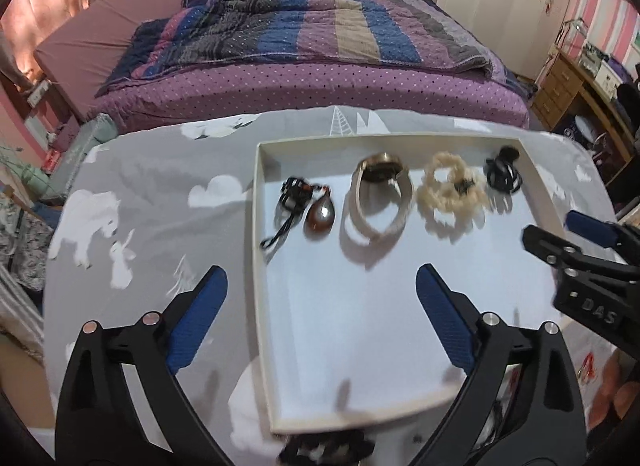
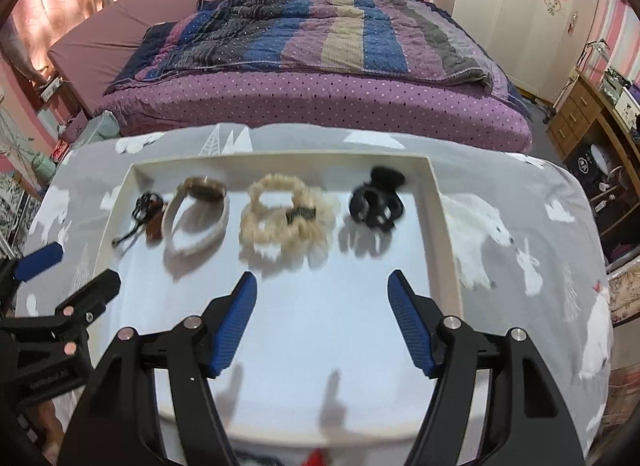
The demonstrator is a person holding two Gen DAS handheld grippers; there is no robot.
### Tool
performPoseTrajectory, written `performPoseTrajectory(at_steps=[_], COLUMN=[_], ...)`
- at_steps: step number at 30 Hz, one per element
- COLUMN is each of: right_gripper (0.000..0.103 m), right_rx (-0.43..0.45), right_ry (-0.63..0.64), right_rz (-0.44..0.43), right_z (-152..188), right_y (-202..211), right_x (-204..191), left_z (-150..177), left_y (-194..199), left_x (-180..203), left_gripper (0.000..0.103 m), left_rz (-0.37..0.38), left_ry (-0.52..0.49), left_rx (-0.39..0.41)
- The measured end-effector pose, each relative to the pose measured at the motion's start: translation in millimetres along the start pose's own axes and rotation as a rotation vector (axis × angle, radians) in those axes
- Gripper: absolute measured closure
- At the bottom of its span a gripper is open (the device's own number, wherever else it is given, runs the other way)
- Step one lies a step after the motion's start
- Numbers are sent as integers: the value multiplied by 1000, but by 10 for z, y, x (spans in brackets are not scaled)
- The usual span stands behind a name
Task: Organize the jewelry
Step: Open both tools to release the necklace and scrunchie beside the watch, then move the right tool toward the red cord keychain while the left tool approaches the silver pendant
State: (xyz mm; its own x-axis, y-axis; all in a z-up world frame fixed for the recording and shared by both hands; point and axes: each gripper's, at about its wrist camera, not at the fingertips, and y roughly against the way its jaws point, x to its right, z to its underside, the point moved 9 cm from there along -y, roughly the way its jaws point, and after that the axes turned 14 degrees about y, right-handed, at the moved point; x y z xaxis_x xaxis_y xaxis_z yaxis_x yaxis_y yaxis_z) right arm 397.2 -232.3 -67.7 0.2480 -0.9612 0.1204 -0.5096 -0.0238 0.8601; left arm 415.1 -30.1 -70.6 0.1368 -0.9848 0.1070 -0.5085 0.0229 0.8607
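Note:
A white tray point(image 1: 262, 201) point(image 2: 444, 225) lies on the grey table. In a row along its far side lie a brown pendant on a black cord point(image 1: 318, 217) point(image 2: 154, 225), a watch with a pale band point(image 1: 378, 193) point(image 2: 198, 213), a cream fluffy scrunchie point(image 1: 450, 189) point(image 2: 288, 213) and a black claw clip point(image 1: 504, 171) point(image 2: 376, 199). My left gripper point(image 1: 322, 280) is open and empty over the tray's near left part. My right gripper point(image 2: 322, 284) is open and empty over the tray's near middle; it also shows in the left wrist view point(image 1: 560, 229).
The table wears a grey cloth with white animals point(image 1: 140, 201) point(image 2: 520, 234). A dark item point(image 1: 324, 446) lies at the table's near edge below the tray. A bed with a striped quilt point(image 1: 312, 33) stands behind. A wooden desk point(image 1: 576, 85) is at the right.

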Motion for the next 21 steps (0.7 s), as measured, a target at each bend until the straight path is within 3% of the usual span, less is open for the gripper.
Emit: performPoseTrajectory(at_steps=[6,8,12,21], right_gripper=[33,27,27,27], right_rx=[21,25,31,-10], right_ry=[22,17,25,7], right_rz=[29,26,48,51], right_z=[270,364,599,1149], right_y=[467,609,836,928], right_x=[53,84,135,290], left_z=[271,356,525,946], left_y=[308,416,600,798], left_x=[-92,-120,-211,-357], left_gripper=[8,8,7,4], left_rz=[-18,-5,9,18], left_ry=[-14,-12,0,-30], left_rx=[-13,-13,-5,8])
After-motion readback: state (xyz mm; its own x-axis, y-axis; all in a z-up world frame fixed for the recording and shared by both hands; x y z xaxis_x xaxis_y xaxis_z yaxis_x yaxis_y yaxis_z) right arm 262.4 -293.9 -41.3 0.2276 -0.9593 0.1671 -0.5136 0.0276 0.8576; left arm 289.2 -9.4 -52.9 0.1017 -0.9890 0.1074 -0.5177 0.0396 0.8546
